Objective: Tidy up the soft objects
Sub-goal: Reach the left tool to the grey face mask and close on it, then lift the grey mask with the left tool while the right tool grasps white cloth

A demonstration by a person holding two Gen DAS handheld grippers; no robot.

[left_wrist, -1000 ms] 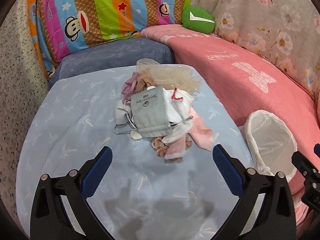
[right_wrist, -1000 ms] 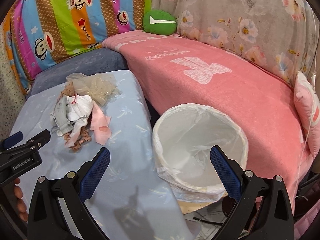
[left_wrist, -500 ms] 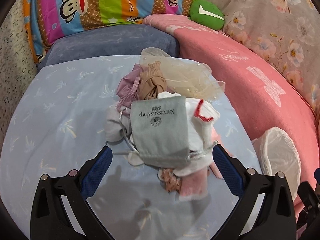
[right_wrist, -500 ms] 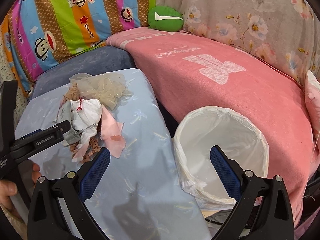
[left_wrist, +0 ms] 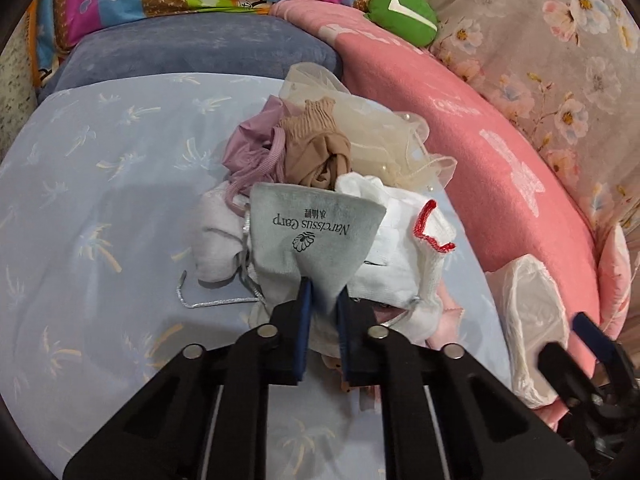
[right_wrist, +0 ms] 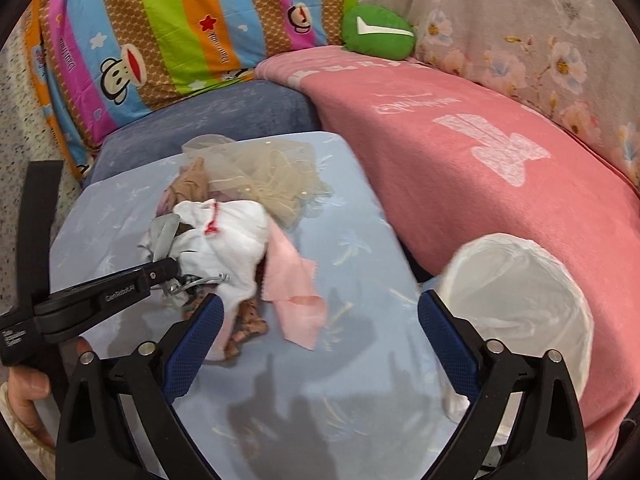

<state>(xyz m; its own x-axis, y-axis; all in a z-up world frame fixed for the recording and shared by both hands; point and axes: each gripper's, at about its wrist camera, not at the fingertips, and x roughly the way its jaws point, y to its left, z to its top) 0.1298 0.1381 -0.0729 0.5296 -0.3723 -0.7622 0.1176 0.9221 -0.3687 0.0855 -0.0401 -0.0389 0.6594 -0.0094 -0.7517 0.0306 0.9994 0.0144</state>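
A pile of soft things lies on the pale blue tablecloth (left_wrist: 100,208): a grey drawstring pouch (left_wrist: 316,236), a white sock with red trim (left_wrist: 404,248), tan stockings (left_wrist: 320,156), mauve cloth (left_wrist: 252,148) and cream tulle (left_wrist: 380,136). My left gripper (left_wrist: 323,292) has its jaws closing, and its pads pinch the pouch's near edge. In the right wrist view the left gripper (right_wrist: 160,276) reaches into the pile from the left. My right gripper (right_wrist: 320,304) hovers over the table's near part beside a pink cloth (right_wrist: 296,280). Its jaws are wide and closing slightly, with nothing between them.
A white mesh basket (right_wrist: 520,308) stands off the table's right edge against the pink blanket (right_wrist: 480,168). Behind are a grey-blue cushion (left_wrist: 200,52), a green cushion (left_wrist: 404,16) and a striped monkey-print cover (right_wrist: 180,28). A hand (right_wrist: 24,392) holds the left gripper.
The left gripper moved forward and down into the pile and closed on the grey pouch. The right gripper swung left, from over the basket toward the table.
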